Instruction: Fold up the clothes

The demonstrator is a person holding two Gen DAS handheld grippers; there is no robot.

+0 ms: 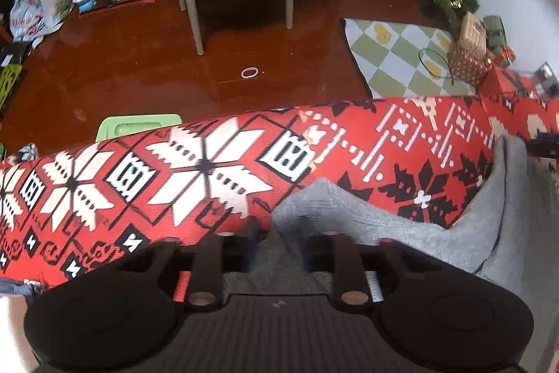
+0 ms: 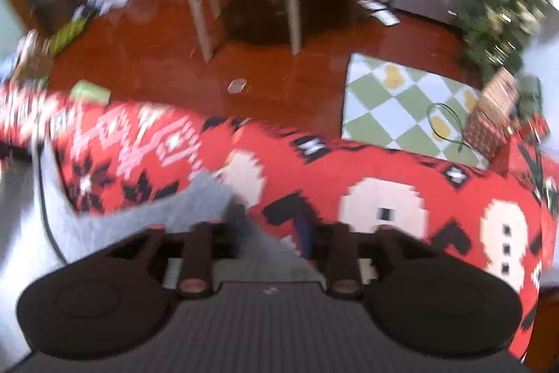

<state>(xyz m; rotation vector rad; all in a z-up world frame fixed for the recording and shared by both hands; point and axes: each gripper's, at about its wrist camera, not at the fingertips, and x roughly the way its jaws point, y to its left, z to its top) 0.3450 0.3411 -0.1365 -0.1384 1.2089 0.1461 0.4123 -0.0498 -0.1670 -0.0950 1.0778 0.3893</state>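
Grey knit garment (image 1: 401, 226) lies on a red patterned cloth-covered surface (image 1: 209, 170), one edge raised at each side. Left gripper (image 1: 279, 247) and right gripper (image 2: 269, 233) each appear clenched on grey fabric. Judged mid-fold: next, carry both held edges evenly across.

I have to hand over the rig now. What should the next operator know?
Left gripper: jaws apparently pinching a corner of the grey garment; the grip itself is blurred.
Right gripper: at another grey corner; view blurred, grip unclear.
The garment lies on the red patterned cover, a flap raised between the grippers.
Done: corners picked up, at most.
Left: carry the fold over, flatten it, finish folding.
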